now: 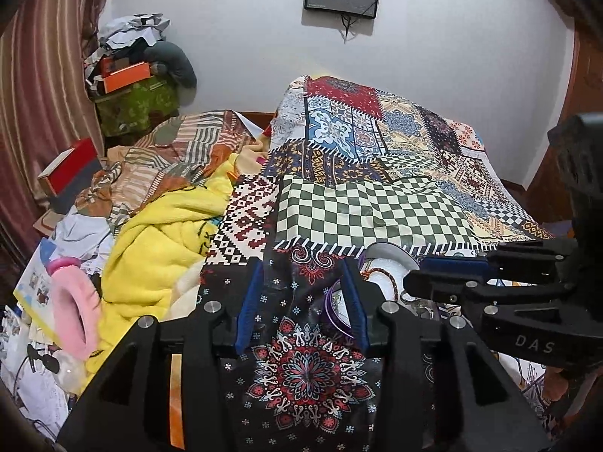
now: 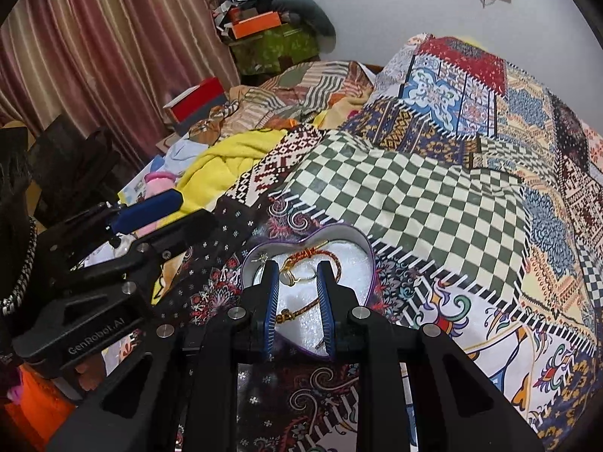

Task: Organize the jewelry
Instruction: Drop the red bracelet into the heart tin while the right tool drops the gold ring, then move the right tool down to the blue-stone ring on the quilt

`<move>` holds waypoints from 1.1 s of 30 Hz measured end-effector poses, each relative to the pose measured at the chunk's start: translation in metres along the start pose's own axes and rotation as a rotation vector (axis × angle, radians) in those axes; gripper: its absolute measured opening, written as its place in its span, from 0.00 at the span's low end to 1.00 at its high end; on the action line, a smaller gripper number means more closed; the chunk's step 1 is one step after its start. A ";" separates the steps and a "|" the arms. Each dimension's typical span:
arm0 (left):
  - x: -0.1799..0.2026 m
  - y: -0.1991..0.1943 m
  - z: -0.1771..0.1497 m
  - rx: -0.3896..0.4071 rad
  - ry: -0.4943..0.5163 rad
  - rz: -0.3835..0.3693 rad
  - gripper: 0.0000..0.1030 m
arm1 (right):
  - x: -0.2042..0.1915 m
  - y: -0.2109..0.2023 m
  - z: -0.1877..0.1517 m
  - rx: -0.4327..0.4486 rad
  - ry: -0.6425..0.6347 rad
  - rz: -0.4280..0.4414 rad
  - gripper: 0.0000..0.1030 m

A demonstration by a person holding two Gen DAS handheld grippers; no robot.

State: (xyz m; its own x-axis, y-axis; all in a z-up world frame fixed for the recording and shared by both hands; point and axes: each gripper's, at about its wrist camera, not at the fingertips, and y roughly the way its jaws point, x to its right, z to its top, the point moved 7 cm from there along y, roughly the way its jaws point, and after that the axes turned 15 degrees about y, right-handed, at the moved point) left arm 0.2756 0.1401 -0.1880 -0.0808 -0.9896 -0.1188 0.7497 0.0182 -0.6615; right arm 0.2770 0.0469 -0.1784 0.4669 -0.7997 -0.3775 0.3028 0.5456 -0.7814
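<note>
Right wrist view: right gripper [image 2: 298, 293] fingers apart over heart tin [image 2: 361, 241]; left gripper [image 1: 303, 301] fingers apart, empty, above quilt [image 1: 373, 207]

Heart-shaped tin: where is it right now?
Right wrist view: the heart-shaped tin lies open on the patchwork bedspread, just ahead of the right gripper, whose open jaws hover over its white lining; the left gripper is to its left.

Purple-rimmed heart tin [image 2: 341, 230] (white lining), green-checked patchwork bedspread [image 2: 433, 203]
</note>
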 end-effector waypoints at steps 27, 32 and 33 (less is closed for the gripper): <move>0.101 -0.061 0.046 0.088 0.143 -0.090 0.51 | 0.075 -0.148 -0.004 0.241 0.119 -0.152 0.20; 0.131 -0.060 0.046 0.071 0.180 -0.122 0.51 | 0.096 -0.166 -0.015 0.256 0.151 -0.189 0.24; 0.136 -0.058 0.046 0.066 0.186 -0.128 0.51 | 0.099 -0.168 -0.016 0.258 0.155 -0.196 0.26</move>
State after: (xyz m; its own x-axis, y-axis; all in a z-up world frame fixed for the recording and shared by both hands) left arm 0.2512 -0.0024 -0.1321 -0.2932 -0.9399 -0.1751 0.7663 -0.1215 -0.6309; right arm 0.2591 -0.1283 -0.0925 0.2535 -0.9131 -0.3193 0.5834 0.4076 -0.7025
